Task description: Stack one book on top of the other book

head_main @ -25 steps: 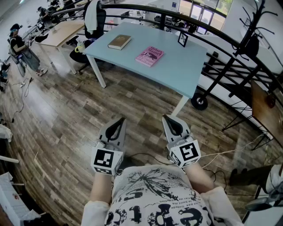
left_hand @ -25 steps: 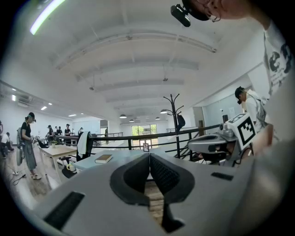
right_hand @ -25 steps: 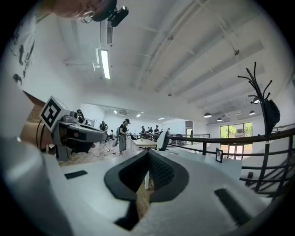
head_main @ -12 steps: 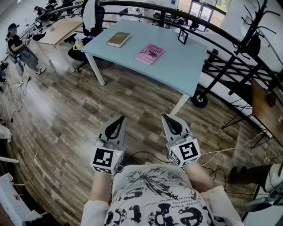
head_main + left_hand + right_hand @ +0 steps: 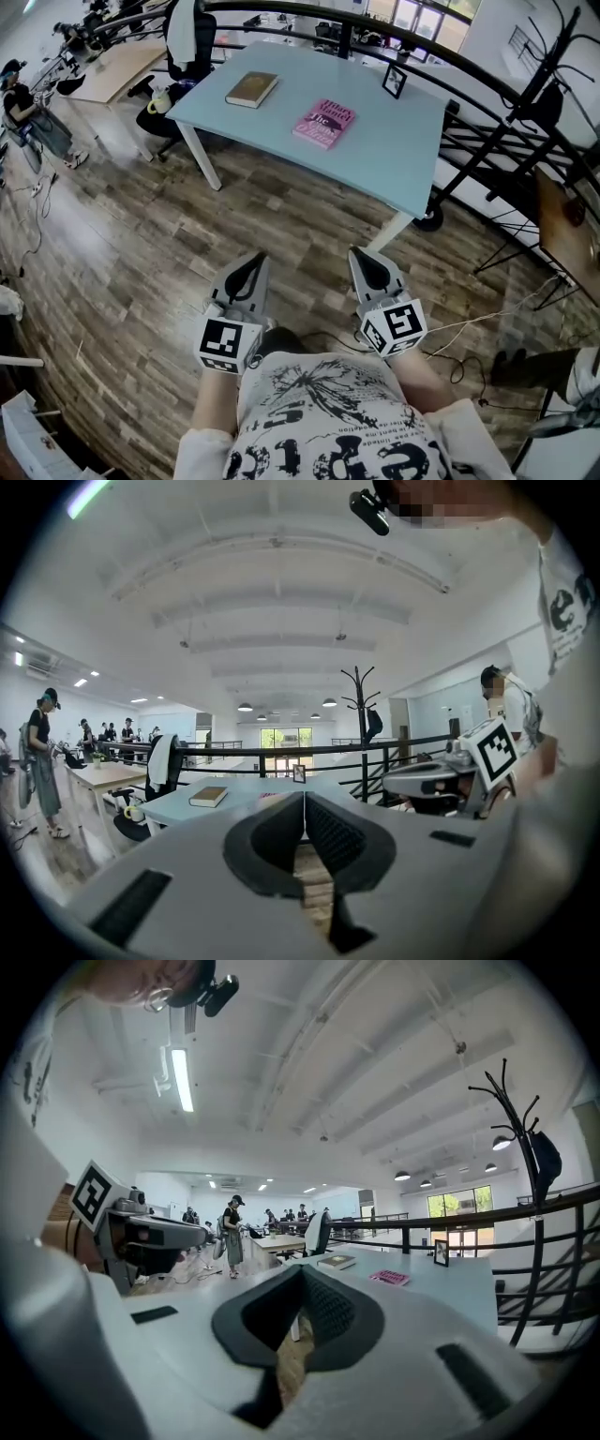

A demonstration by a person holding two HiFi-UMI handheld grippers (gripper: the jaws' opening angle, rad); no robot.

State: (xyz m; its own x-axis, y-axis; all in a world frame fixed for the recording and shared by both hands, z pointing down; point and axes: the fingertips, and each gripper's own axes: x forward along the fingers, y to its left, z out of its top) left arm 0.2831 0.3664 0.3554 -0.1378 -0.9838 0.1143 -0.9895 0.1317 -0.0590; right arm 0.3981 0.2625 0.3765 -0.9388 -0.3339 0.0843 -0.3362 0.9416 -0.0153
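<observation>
Close in, just ahead of the person's black-printed white shirt [image 5: 328, 412], the grey left tongs [image 5: 251, 264] and the grey right tongs [image 5: 364, 262] sit side by side over the brown wooden plank floor [image 5: 131, 234]. Each is fully closed, ribbed pads pressed together, with nothing between them. Well apart from both stands the pale blue rectangular tabletop [image 5: 398, 155] on white legs. The two books lie flat on it, apart from one another. A pink paperback book [image 5: 324, 123] is nearer the middle, and a brown hardcover book [image 5: 252, 89] is toward the far left corner. A small black-framed picture [image 5: 394, 81] stands upright near the far edge, with a black metal railing [image 5: 487, 112] behind.

Nothing is stacked yet, and the step in hand looks like the approach. It would go best by arriving square to the near edge, with both books in reach, and spreading one pair of tongs before it gets there. A flat book offers only a thin edge, so the free tongs could steady it while the other bites across the whole block of pages near the spine. That way the cover should not flop open on the lift.
</observation>
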